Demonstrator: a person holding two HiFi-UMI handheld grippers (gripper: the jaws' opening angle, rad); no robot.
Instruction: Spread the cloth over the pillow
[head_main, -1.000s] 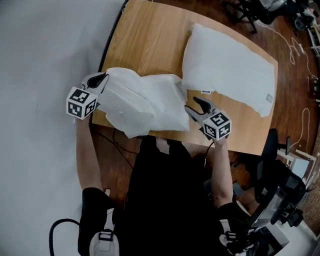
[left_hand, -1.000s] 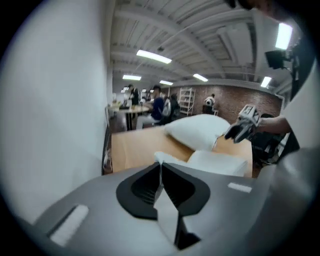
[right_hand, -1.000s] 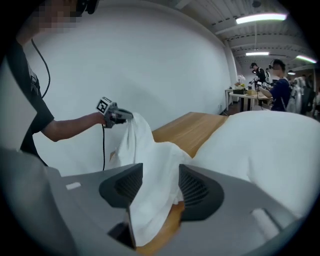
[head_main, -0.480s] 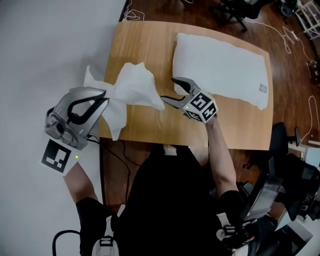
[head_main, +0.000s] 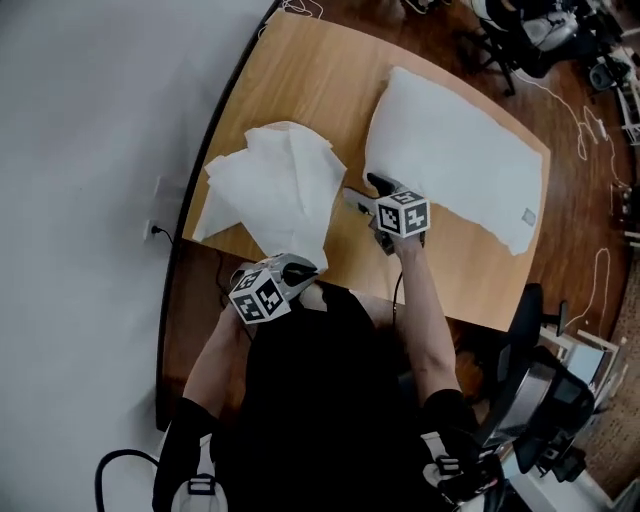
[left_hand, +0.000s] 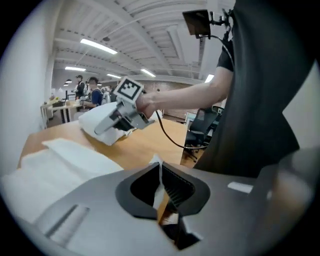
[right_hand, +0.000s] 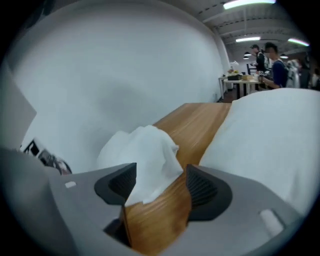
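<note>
Moved: left gripper (head_main: 303, 270) swung from table (head_main: 290, 80) left side to near edge, clamped on cloth (head_main: 275, 180) corner | right gripper (head_main: 362, 190): jaws apart, just narrowing, cloth edge between, unpinched | cloth fans leftward, just beside pillow (head_main: 455, 155).

Cloth (head_main: 275, 185) left of pillow (head_main: 455, 160) on table (head_main: 300, 70)

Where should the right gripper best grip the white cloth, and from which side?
Take the cloth at its loose edge facing the pillow, coming from the pillow side, low over the table. That edge lies between the right gripper's jaws, which are apart but have just been closing; the left gripper pinches the near corner.
</note>
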